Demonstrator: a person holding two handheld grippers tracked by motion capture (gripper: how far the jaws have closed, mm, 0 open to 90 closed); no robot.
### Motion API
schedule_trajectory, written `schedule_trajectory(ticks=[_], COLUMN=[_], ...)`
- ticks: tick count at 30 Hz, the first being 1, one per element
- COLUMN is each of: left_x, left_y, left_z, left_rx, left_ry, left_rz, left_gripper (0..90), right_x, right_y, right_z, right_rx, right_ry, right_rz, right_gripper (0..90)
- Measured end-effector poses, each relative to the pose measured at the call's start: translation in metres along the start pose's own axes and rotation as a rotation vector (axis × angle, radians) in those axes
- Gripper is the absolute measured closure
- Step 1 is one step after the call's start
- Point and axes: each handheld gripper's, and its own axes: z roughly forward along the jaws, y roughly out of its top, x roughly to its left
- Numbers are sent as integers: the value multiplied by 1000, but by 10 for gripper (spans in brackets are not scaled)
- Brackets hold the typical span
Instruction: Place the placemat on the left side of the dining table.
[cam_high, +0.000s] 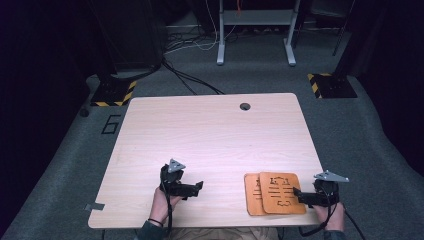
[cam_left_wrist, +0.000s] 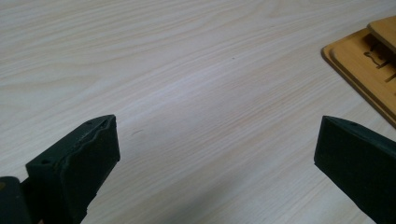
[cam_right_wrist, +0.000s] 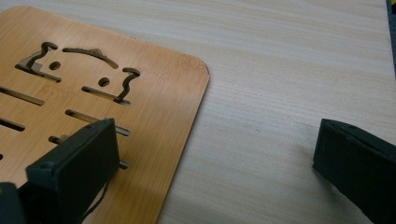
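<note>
at the near table edge the right gripper (cam_high: 299, 194) lies low, jaws wide apart, one jaw over the top wooden board (cam_high: 281, 193); that board overlaps a second board (cam_high: 252, 196) near right; left gripper (cam_high: 199, 187) points right, jaws spread, over the bare table (cam_high: 215, 135); no readable writing

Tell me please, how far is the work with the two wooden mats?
Nothing looks done yet: the top mat lies overlapping the lower mat near the table edge. In hand: the right gripper is open, one jaw over the top mat's corner. The left gripper waits open above bare wood. Gripping and moving the mats remain.
</note>
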Motion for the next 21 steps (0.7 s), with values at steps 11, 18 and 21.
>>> schedule_trajectory(ticks=[11,18,21], left_x=[-28,-45,-52], left_y=[18,26,30], left_z=[23,37,43], left_rx=[35,65,72], left_ry=[-64,-106,-132], left_rz=[50,89,92], left_gripper=[0,0,0], right_x=[0,0,0], right_y=[0,0,0], right_z=[0,0,0], right_rx=[-2,-4,-4], right_ry=[-7,-7,-6], right_rz=[0,0,2], right_gripper=[0,0,0])
